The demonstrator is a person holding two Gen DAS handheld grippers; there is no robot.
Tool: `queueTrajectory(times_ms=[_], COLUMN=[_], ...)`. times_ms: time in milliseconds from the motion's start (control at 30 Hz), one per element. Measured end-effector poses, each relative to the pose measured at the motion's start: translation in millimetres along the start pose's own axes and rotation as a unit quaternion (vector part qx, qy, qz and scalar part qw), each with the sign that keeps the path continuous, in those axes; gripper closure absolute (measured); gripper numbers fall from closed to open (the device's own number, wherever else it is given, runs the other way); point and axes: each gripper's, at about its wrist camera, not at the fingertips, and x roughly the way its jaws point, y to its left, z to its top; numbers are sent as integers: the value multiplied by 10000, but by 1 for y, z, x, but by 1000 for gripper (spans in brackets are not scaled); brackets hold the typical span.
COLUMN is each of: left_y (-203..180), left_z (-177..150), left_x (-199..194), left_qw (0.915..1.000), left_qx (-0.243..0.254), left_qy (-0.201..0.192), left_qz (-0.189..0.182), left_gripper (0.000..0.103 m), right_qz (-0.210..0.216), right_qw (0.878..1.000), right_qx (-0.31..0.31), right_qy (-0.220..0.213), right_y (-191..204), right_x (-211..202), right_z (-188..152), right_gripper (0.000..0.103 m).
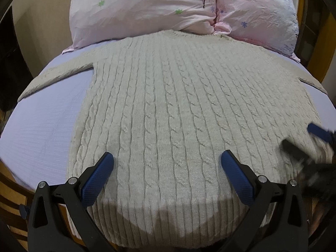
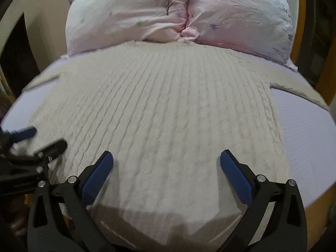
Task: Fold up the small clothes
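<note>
- Left wrist view shows the cable-knit sweater (image 1: 168, 105) lying flat on the bed (image 1: 42, 130), ribbed hem nearest the cameras, neckline touching the pink floral pillows (image 1: 168, 6) at the far end, and both sleeves spread out to the sides
- Left gripper (image 1: 167, 163) hovers over the hem's left part with its blue fingers (image 1: 98, 178) wide apart, gripping nothing
- Right gripper (image 2: 167, 163) hovers over the hem's right part, fingers equally wide and empty; its picture is blurred
- Judged step: taking the hem to begin a fold, nothing folded yet
- To do it well, pinch both knit layers at matching hem corners, lift evenly, and keep the sleeves from dragging across the lavender sheet
</note>
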Motion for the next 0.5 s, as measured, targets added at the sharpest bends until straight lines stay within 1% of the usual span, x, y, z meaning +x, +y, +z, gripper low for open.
queueTrajectory(times_ms=[33, 100, 133, 167, 200, 233, 267, 300, 333, 367, 400, 433, 467, 500], left_y=[2, 12, 16, 22, 27, 36, 42, 49, 59, 67, 75, 88, 98, 108], left_z=[2, 8, 9, 12, 15, 19, 23, 27, 34, 39, 45, 52, 57, 61], left_x=[-1, -6, -7, -10, -15, -21, -25, -28, -32, -32, -32, -31, -30, -28], left_qw=[10000, 9994, 9985, 9970, 9950, 9913, 9883, 9858, 9832, 9821, 9812, 9800, 9791, 9785], left_qx=[-12, -143, -220, -300, -365, -422, -433, -434, -444, -469, -517, -608, -700, -797], left_qy=[-35, -226, -365, -542, -731, -1020, -1238, -1406, -1570, -1635, -1679, -1720, -1744, -1749], left_qz=[-50, -224, -335, -464, -579, -711, -777, -808, -820, -810, -798, -790, -777, -752], left_gripper=[1, 1, 1, 1, 1, 1, 1, 1, 1, 1, 1, 1, 1, 1], right_qz=[-9, -112, -209, -299, -357, -376, -377, -392, -477, -564, -743, -927, -1020, -1115], right_qw=[9996, 9944, 9877, 9793, 9692, 9529, 9397, 9261, 9090, 8961, 8815, 8706, 8640, 8532], right_qx=[241, 906, 1382, 1846, 2308, 2910, 3323, 3691, 4096, 4359, 4619, 4789, 4888, 5055], right_qy=[-151, -529, -706, -773, -787, -765, -721, -672, -612, -616, -640, -634, -644, -641], right_y=[-18, -70, -106, -138, -169, -208, -235, -261, -291, -314, -339, -357, -369, -386], right_x=[-6, -16, -20, -20, -18, -14, -9, -3, 4, 9, 15, 20, 24, 32], right_z=[9, 32, 45, 54, 61, 67, 70, 73, 77, 79, 81, 84, 86, 90], right_gripper=[2, 2, 2, 2, 3, 9, 21, 26, 32, 34, 36, 40, 43, 45])
